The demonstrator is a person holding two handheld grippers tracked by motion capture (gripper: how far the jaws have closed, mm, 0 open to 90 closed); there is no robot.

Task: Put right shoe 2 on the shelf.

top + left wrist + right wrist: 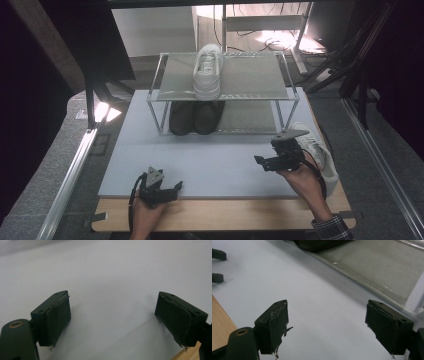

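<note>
A two-tier metal shoe rack (287,95) stands at the back of the grey mat (220,160). One white sneaker (208,72) lies on its top shelf, and a pair of black shoes (195,117) sits on the lower shelf. A second white sneaker (320,156) lies on the mat's right edge, just behind my right hand. My right gripper (259,162) hovers over the mat, pointing left, open and empty (325,327). By the mat's front edge, my left gripper (177,186) is open with nothing between its jaws (112,320).
The wooden table edge (220,215) runs along the front under the mat. In the right gripper view the lower shelf (384,262) and a black shoe (319,243) lie ahead. Metal rails and dark frame legs flank the table.
</note>
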